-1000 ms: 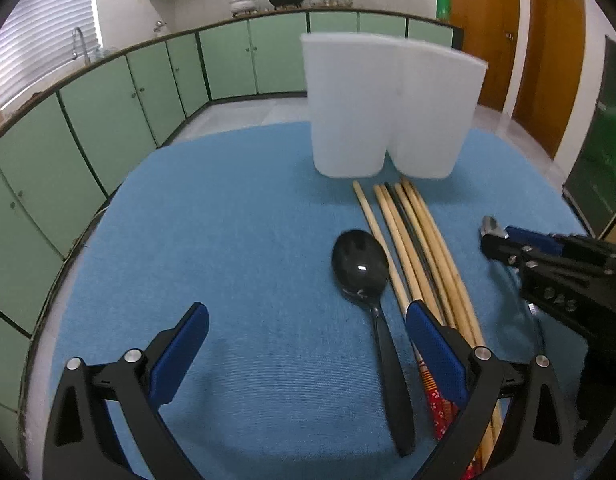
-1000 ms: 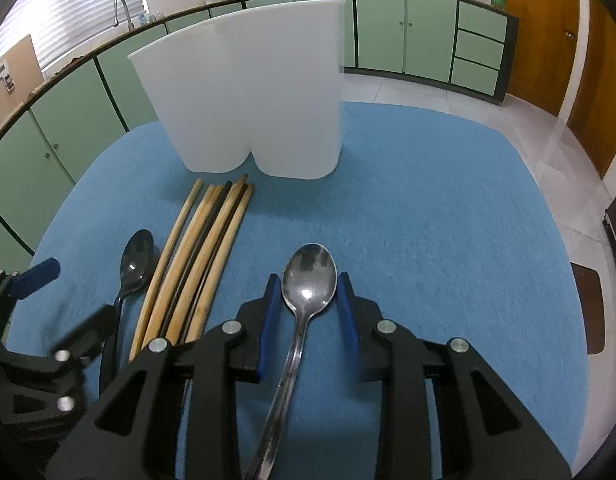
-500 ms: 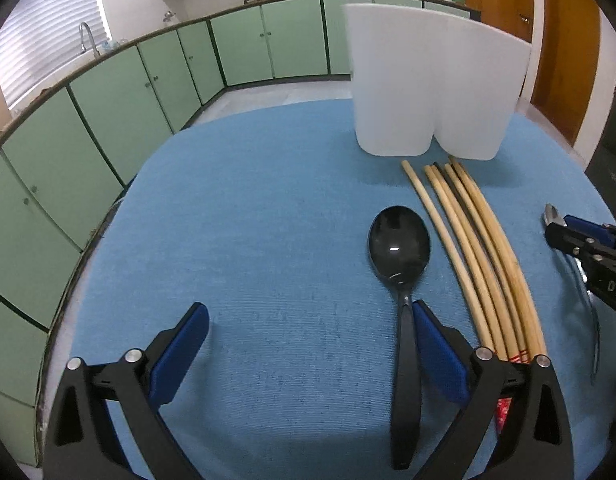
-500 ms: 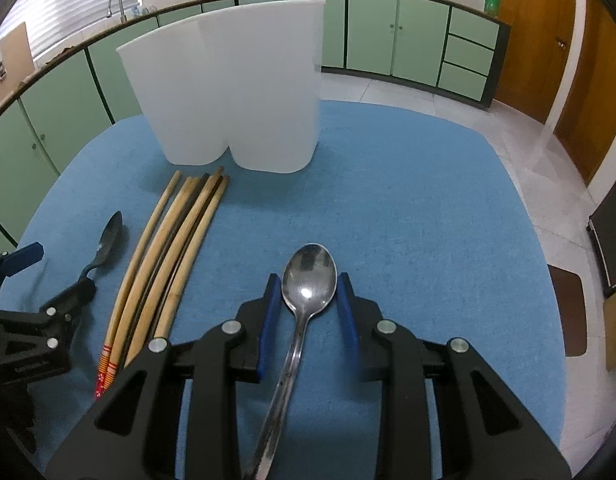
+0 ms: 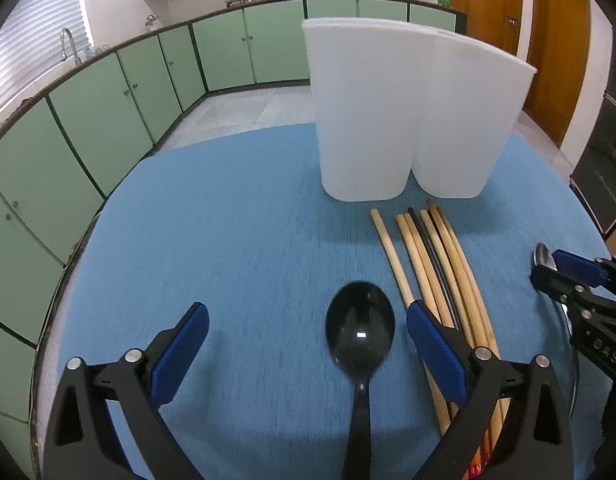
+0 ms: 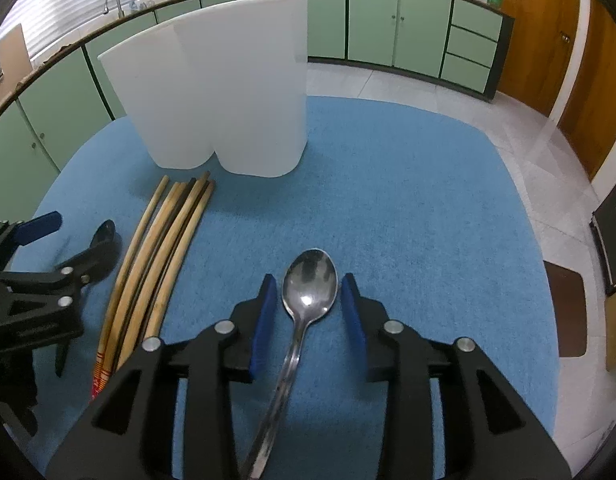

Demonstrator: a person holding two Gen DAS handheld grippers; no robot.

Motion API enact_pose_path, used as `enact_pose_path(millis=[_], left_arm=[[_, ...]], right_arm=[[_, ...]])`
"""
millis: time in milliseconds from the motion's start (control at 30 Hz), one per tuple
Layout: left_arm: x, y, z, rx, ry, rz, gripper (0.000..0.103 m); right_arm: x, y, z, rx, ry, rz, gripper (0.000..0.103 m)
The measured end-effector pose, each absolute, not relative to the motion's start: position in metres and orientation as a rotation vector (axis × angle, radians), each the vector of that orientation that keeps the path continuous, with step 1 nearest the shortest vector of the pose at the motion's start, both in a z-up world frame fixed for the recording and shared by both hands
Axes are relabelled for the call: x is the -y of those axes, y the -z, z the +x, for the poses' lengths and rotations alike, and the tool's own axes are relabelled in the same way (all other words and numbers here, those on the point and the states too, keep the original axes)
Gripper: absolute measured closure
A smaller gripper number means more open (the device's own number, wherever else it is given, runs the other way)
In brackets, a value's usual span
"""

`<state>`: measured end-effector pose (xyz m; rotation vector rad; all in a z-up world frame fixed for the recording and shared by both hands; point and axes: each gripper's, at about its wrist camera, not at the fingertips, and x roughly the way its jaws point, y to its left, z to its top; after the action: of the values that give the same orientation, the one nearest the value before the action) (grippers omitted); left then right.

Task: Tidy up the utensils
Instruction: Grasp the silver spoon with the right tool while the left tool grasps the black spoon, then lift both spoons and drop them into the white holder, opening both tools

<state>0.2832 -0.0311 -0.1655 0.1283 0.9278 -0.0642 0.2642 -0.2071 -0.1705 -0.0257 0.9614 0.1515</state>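
Observation:
A black spoon (image 5: 360,326) lies on the blue table cloth (image 5: 235,248) between the fingers of my open left gripper (image 5: 305,344). Several wooden chopsticks (image 5: 432,264) lie beside it on the right, below a white two-compartment holder (image 5: 404,108). In the right wrist view my right gripper (image 6: 310,312) has its jaws close on either side of a metal spoon (image 6: 308,292), with small gaps at the bowl. The holder (image 6: 223,96) and chopsticks (image 6: 163,248) show to its left, with the left gripper (image 6: 73,240) at the far left.
The round table's edge (image 5: 67,264) curves at the left. Green kitchen cabinets (image 5: 107,100) ring the room behind. A wooden door (image 5: 556,40) stands at the right. The right gripper (image 5: 564,272) shows at the right edge of the left wrist view.
My left gripper has shifted so the black spoon now lies between its fingers. My right gripper's jaws have opened slightly around the metal spoon.

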Motion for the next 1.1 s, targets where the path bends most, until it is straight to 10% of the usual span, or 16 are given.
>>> enact_pose_path(millis=[200,433,1100], left_arm=[[0.024,0.169,0.295,-0.963,0.086,0.099,0.017],[0.019,0.166,0.296,-0.963,0.157,0.045,0.067],[0.011,0.106,0.246,-0.446,0.254,-0.031,0.068]], right_arm=[[0.207,0.171,0.277,-1.004,-0.149,0.003,0.065],[0.214,0.171,0.290,-1.033,-0.140,0.030,0.075],[0.255,0.106,0.240,-0.524,-0.252,0.117,0.076]])
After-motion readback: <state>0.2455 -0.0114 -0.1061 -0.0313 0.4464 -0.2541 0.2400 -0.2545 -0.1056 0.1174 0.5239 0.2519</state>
